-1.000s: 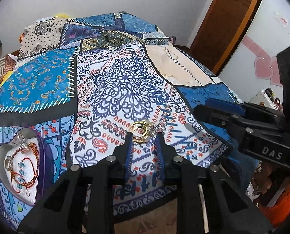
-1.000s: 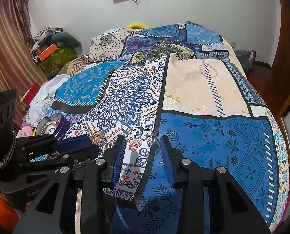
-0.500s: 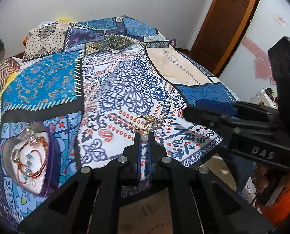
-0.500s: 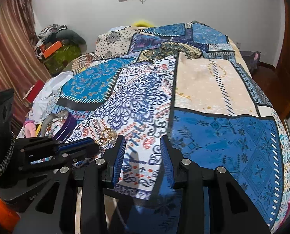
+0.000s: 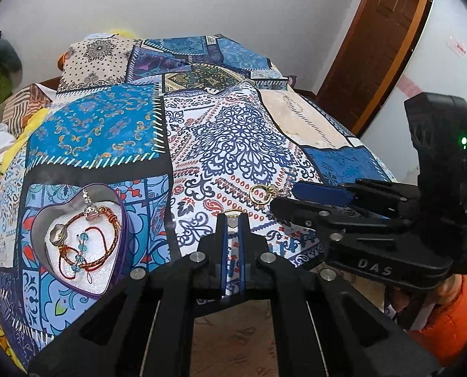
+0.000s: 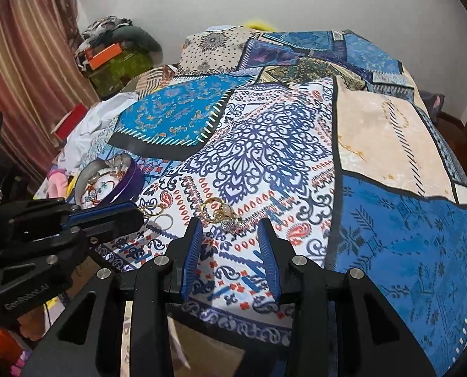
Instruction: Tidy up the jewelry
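Note:
My left gripper (image 5: 232,219) is shut on a thin gold ring (image 5: 233,211) and holds it just above the patterned bedspread (image 5: 243,144); the ring also shows at its tip in the right wrist view (image 6: 153,210). A small heap of gold rings and chain (image 5: 262,193) lies on the spread ahead of it, also seen in the right wrist view (image 6: 221,213). A purple heart-shaped box (image 5: 79,238) with red cord bracelets and a ring sits to the left. My right gripper (image 6: 230,229) is open and empty, its fingers just short of the heap.
The bed's front edge runs just under both grippers, with floor below. Piled clothes and a curtain (image 6: 23,72) stand left of the bed. A wooden door (image 5: 387,40) is at the far right. The right gripper's body (image 5: 375,220) reaches in from the right.
My left gripper closed on one gold ring and drew it back off the heap, toward the bed's edge. My right gripper moved left, up to the heap, still open.

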`<state>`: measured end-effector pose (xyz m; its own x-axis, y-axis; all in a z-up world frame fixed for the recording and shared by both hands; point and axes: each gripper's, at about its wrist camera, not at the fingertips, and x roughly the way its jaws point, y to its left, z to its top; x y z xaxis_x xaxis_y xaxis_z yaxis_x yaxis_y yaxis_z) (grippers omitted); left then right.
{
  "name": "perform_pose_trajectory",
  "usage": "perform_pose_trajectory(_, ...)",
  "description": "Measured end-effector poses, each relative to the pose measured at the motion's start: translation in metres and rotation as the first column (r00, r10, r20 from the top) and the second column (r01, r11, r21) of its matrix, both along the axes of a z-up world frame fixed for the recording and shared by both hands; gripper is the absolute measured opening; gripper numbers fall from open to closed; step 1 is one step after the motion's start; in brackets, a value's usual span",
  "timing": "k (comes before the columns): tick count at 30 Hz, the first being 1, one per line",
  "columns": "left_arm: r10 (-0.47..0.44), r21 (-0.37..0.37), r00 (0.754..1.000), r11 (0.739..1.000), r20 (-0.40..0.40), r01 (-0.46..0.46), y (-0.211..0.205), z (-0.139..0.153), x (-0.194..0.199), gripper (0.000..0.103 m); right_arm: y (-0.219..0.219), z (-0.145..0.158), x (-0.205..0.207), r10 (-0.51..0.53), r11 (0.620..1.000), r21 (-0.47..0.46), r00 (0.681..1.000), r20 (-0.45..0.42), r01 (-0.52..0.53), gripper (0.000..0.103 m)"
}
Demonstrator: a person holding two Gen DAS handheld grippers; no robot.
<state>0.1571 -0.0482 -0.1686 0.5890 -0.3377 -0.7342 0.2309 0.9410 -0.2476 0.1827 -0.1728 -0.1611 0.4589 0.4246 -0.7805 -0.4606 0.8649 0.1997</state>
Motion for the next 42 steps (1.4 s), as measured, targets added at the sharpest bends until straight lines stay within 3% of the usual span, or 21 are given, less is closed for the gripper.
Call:
perform_pose_trajectory(2,0.002,-0.006,1.000,1.000,0.001,-0.002,0.001,0.000,0.000,0.004,0.003,-0.001,0.000,-0.001,1.000,-0.026,1.000,0.017,0.001,0.028)
perform_pose_trajectory(4,0.003,-0.011,1.000,1.000,0.001,-0.003,0.002,0.001,0.000,0.004,0.004,-0.002,0.001,-0.012,0.999,-0.051,1.000,0.025,0.013,0.014)
perform_pose_trajectory(14,0.010,-0.013,1.000,1.000,0.013,-0.010,0.003,0.007,-0.002,0.004,-0.007,0.008,-0.001,-0.038,0.999,0.021,0.999,0.027,0.037,0.007)
perform_pose_trajectory(26,0.026,-0.013,0.998,1.000,0.055,-0.025,0.007,0.025,-0.014,0.004,-0.018,0.039,-0.013,-0.050,0.998,0.048,0.994,0.095,0.045,0.007)
perform_pose_trajectory(31,0.028,-0.012,0.998,1.000,0.055,-0.027,0.010,0.025,-0.020,0.004,-0.021,0.025,-0.012,-0.055,0.998,0.035,0.998,0.012,0.054,0.021)
perform_pose_trajectory(37,0.034,-0.017,0.998,0.999,0.043,-0.034,0.014,0.021,-0.019,0.004,-0.017,0.008,-0.011,-0.040,0.999,-0.012,0.999,-0.031,0.040,0.021)
perform_pose_trajectory(42,0.039,-0.024,0.998,0.999,0.039,-0.039,0.017,0.019,-0.016,0.004,-0.006,0.002,-0.006,-0.025,0.995,-0.095,1.000,0.013,0.026,0.021)
